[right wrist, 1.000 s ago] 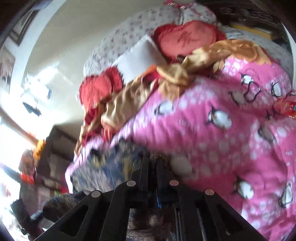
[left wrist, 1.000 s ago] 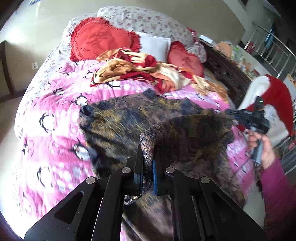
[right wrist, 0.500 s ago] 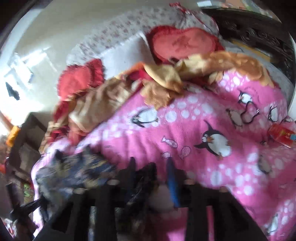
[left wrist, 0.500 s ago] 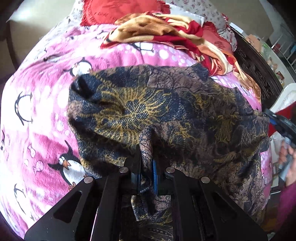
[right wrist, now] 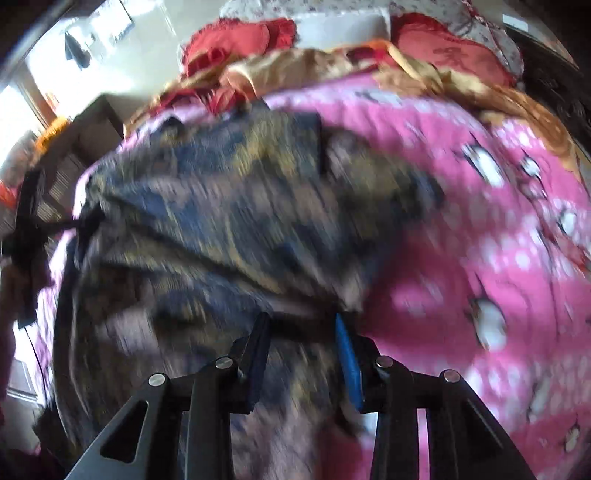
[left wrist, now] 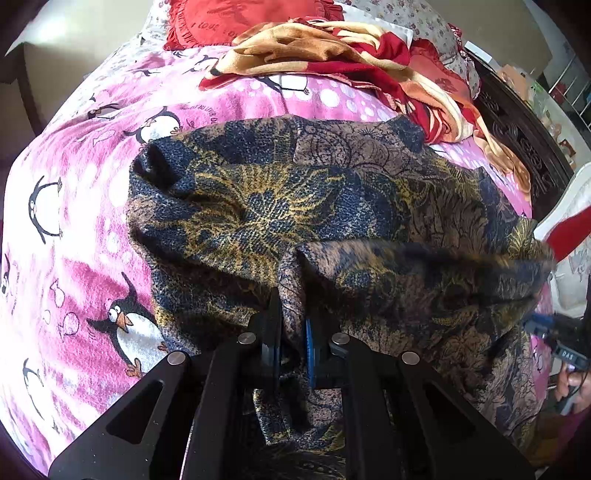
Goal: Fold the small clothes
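Observation:
A dark blue, gold and brown patterned garment lies spread on the pink penguin blanket. My left gripper is shut on a pinched fold of its near edge. In the right wrist view, which is blurred, the same garment fills the left and middle. My right gripper is open, its jaws apart over the garment's near right edge, gripping nothing. The right gripper also shows at the right edge of the left wrist view, beside the garment's right corner.
A crumpled red and orange cloth and red heart pillows lie at the head of the bed. A dark carved bed frame runs along the right. Dark furniture stands beyond the bed's far side.
My right gripper has opened and let go of the garment's corner, which now lies folded over. My left gripper still holds its fold and has lowered toward the bed.

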### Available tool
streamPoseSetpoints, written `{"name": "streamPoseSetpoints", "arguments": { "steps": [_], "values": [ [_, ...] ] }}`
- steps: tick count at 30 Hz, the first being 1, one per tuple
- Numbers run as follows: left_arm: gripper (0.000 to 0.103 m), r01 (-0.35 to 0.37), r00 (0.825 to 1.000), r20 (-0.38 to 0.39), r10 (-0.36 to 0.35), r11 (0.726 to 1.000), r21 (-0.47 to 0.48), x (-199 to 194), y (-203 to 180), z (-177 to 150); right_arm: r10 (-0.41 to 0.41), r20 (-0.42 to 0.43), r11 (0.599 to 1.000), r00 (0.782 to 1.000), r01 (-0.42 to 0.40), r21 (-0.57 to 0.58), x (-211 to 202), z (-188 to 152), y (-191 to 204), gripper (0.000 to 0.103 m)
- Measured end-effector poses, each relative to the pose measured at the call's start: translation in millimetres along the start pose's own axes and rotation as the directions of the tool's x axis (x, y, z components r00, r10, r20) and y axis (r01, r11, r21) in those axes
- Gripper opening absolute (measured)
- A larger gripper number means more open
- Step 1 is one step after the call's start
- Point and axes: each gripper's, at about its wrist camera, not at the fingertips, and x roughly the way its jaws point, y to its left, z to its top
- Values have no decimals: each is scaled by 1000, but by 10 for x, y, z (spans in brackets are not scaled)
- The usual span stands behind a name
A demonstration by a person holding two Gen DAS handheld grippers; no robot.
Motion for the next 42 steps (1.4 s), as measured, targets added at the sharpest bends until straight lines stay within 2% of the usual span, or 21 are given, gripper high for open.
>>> {"name": "streamPoseSetpoints", "arguments": {
  "steps": [2,4,6,8,10,13,14,15,16,17,19,23,27,28,29,30,31,34,36,38,42],
  "values": [
    [8,9,1000,1,-9,1000,-10,-7,4,-3,-17,-64,999,998,20,35,5,-105,-140,35],
    [17,41,999,8,-41,999,-23,-33,16,-22,21,2,994,1000,-21,107,-166,-137,-310,35],
    [45,88,996,17,-87,995,-40,-55,30,-48,76,112,976,991,-97,195,-378,-84,-471,35],
    [56,126,992,36,-124,991,-51,-62,12,-69,104,240,959,965,-161,233,-557,17,-563,61],
    [56,95,995,40,-94,995,-33,-48,-60,-71,97,316,951,944,-181,250,-612,133,-575,75],
    [56,62,997,40,-63,998,8,-7,-173,-65,157,338,908,928,-270,320,-449,366,-600,75],
    [46,46,998,40,-47,999,14,-4,-203,-59,174,340,894,924,-293,340,-392,402,-601,74],
    [16,41,998,44,-41,999,13,-22,-206,-59,191,334,873,923,-315,371,-301,451,-621,68],
    [6,42,998,48,-43,999,11,-57,-208,-54,200,311,860,929,-319,399,-212,491,-634,37],
    [6,50,997,60,-51,999,11,-126,-206,-50,210,297,857,931,-322,403,-184,500,-639,16],
    [6,68,990,124,-72,997,42,-379,-201,-26,176,313,882,933,-290,370,-242,514,-580,11],
    [6,35,977,208,-51,996,81,-795,-122,45,166,398,913,902,-294,284,-524,615,-411,10],
    [6,-43,991,124,48,998,-39,-537,192,122,164,417,914,894,-297,277,-420,846,-297,10],
    [6,-59,994,88,64,996,-66,-421,254,118,161,410,916,898,-291,277,-325,904,-274,17],
    [6,-73,996,52,78,994,-85,-299,312,92,163,385,921,909,-280,271,-235,954,-261,33],
    [7,-71,997,23,74,993,-98,-193,349,59,135,304,933,943,-224,281,-104,1010,-247,39],
    [7,-65,998,14,67,993,-103,-156,368,38,120,280,937,952,-202,285,-105,990,-262,39],
    [17,-86,995,45,90,993,-78,-256,339,19,137,323,945,936,-221,242,-359,812,-255,39],
    [33,-142,985,90,145,989,-46,-399,255,36,111,292,965,950,-174,199,-515,659,-191,39],
    [34,-171,972,160,170,985,-6,-550,113,58,102,259,983,960,-138,124,-570,509,-73,39],
    [40,-94,977,197,77,992,79,-652,-323,111,84,213,994,973,-97,53,-438,443,105,39]
  ]
}}
